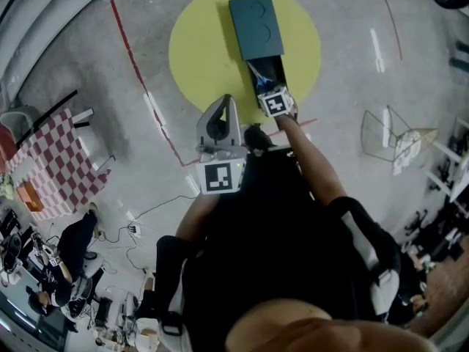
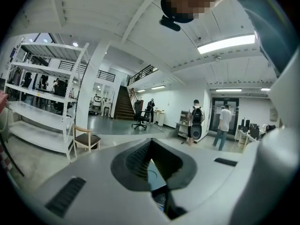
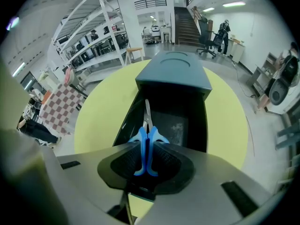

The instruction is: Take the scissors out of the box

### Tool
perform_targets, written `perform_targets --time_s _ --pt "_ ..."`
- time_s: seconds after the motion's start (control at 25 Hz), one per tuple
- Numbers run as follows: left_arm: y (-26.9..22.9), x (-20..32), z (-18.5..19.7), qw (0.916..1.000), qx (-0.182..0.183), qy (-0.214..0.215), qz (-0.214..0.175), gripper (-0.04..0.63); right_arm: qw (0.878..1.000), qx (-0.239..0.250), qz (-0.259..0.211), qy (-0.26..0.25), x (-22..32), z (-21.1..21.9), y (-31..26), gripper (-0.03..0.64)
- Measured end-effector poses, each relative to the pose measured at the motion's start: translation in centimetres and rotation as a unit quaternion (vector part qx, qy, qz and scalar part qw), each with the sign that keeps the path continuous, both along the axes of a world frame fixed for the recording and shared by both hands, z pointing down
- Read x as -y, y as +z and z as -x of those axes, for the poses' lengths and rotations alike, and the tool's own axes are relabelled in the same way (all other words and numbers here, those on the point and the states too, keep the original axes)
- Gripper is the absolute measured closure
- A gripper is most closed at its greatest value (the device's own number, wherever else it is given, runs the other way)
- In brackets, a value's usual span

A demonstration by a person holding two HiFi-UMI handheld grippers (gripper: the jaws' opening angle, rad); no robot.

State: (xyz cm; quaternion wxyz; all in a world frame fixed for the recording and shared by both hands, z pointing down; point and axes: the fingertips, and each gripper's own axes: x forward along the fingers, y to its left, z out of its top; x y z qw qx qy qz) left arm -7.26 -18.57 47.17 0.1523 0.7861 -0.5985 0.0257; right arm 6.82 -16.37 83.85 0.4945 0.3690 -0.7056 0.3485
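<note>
A dark teal box (image 1: 256,26) lies on a round yellow mat (image 1: 196,50), its inner tray pulled out toward me. In the right gripper view the box (image 3: 174,74) is straight ahead and the scissors (image 3: 146,144) stand in the open tray: blue handles toward me, metal blades pointing in under the cover. My right gripper (image 3: 146,159) points steeply down into the tray, its ribbed pads closed against the two blue handles. In the head view the right gripper (image 1: 271,90) reaches into the tray. My left gripper (image 1: 229,101) hangs beside it over the floor, holding nothing, tips together.
A red tape line (image 1: 139,72) crosses the grey floor left of the mat. A wire chair (image 1: 387,134) stands to the right, a checkered table (image 1: 55,169) to the left. The left gripper view looks across a hall with metal shelving (image 2: 42,97), a wooden chair (image 2: 86,139) and people.
</note>
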Motion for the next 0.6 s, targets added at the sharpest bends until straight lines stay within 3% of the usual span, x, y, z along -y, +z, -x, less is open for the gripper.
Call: perform_targets --time_s 0.6 --pt "-3.1 -4.2 -4.7 0.9991 0.019 -0.005 -0.038 0.601 0.999 0.023 -0.029 -0.017 -2.1 -2.3 -3.3 0.535"
